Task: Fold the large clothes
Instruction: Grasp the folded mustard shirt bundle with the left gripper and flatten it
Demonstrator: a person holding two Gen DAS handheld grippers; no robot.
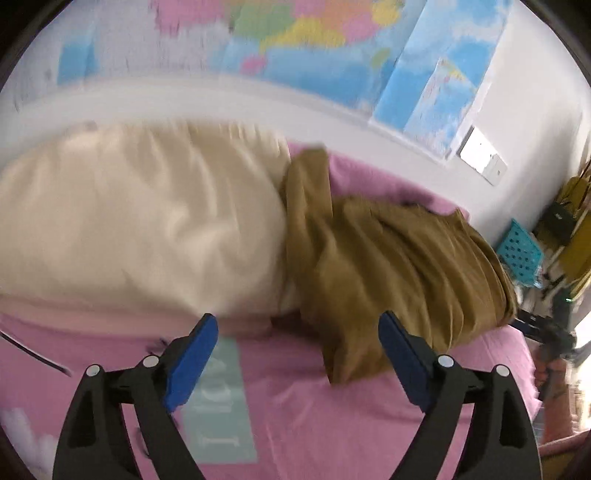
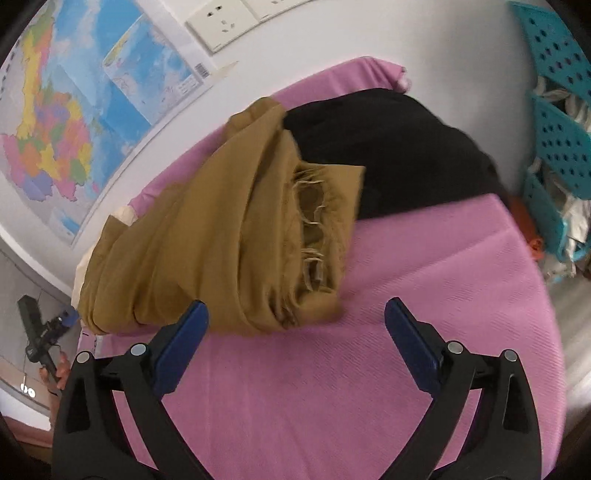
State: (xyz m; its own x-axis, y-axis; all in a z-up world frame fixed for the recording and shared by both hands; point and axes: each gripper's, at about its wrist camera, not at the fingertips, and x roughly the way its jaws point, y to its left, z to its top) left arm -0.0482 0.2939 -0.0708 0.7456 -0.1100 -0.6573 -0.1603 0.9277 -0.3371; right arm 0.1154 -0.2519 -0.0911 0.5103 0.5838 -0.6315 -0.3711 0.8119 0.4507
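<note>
A mustard-brown garment (image 1: 388, 266) lies bunched on the pink tablecloth (image 1: 295, 424), beside a cream garment (image 1: 140, 221) on its left. In the right wrist view the brown garment (image 2: 221, 240) shows a frayed hem and partly covers a black garment (image 2: 388, 155) behind it. My left gripper (image 1: 297, 362) is open and empty, just short of the brown garment's near edge. My right gripper (image 2: 295, 350) is open and empty, its left fingertip close to the brown garment's near edge. The left gripper also shows at the far left of the right wrist view (image 2: 48, 332).
A map poster (image 2: 74, 110) and wall sockets (image 2: 221, 22) are on the white wall behind the table. Teal perforated baskets (image 2: 561, 122) with cloth stand at the right. A pale label patch (image 1: 218, 406) lies on the tablecloth (image 2: 369, 369).
</note>
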